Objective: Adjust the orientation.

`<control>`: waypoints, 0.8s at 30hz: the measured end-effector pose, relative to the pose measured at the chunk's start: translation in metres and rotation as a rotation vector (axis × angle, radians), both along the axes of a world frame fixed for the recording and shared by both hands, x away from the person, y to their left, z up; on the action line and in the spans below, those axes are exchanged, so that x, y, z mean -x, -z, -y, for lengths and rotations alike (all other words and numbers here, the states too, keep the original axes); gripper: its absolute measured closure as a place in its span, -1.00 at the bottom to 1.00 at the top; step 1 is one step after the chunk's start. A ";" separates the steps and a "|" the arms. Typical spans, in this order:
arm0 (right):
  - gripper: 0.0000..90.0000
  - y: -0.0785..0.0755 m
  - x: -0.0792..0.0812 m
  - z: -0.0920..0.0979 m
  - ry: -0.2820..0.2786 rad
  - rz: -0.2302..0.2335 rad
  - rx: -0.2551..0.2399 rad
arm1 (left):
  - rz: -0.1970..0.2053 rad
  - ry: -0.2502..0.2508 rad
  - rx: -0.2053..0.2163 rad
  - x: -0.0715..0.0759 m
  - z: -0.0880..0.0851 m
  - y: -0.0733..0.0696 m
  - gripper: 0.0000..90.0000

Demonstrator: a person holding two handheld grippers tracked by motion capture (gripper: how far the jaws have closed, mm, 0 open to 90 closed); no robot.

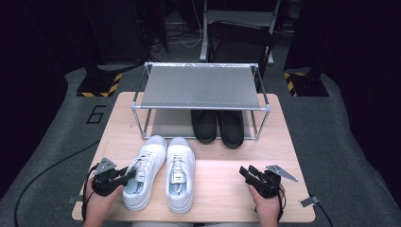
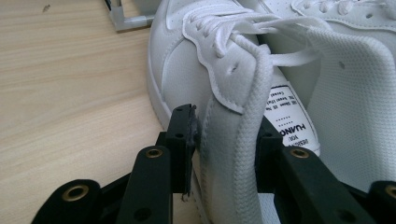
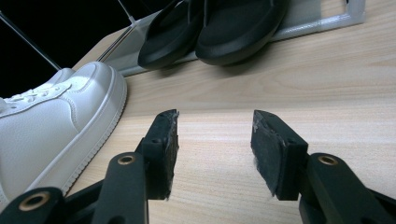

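High view: the left white sneaker stands near the tabletop's front edge, the left gripper at its collar. Left gripper view: the jaws straddle the collar wall, seemingly pinching it. Right gripper view: the right gripper gapes over bare wood.

I see two white sneakers: the left sneaker and the right sneaker are white all over, laces too, each with a white tongue label printed in black. My left tongs and right tongs are black with brass-coloured rivets. The tabletop is pale wood grain. The slippers are black; the rack is grey with silver tubing.
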State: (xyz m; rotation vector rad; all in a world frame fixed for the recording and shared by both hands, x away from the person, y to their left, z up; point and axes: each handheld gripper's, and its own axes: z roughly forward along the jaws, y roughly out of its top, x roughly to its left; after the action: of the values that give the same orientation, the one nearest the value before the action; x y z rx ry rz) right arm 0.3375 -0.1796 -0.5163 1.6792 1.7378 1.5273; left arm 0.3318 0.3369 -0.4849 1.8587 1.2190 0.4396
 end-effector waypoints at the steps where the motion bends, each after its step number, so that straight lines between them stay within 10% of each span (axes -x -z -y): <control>1: 0.14 0.000 0.000 0.000 -0.001 0.001 0.001 | 0.001 0.000 -0.008 0.001 0.001 0.000 0.49; 10: 0.14 0.000 0.000 -0.001 0.000 0.001 -0.007 | -0.008 -0.057 0.042 0.003 0.002 0.002 0.56; 24: 0.14 0.002 0.000 -0.001 0.002 -0.007 -0.017 | -0.011 -0.129 -0.021 0.005 0.013 -0.002 0.76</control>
State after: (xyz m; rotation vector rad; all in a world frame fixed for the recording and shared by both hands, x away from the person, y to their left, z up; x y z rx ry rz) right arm 0.3379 -0.1789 -0.5178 1.6957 1.7313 1.5410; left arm 0.3268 0.3240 -0.4832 1.8090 1.3507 0.5154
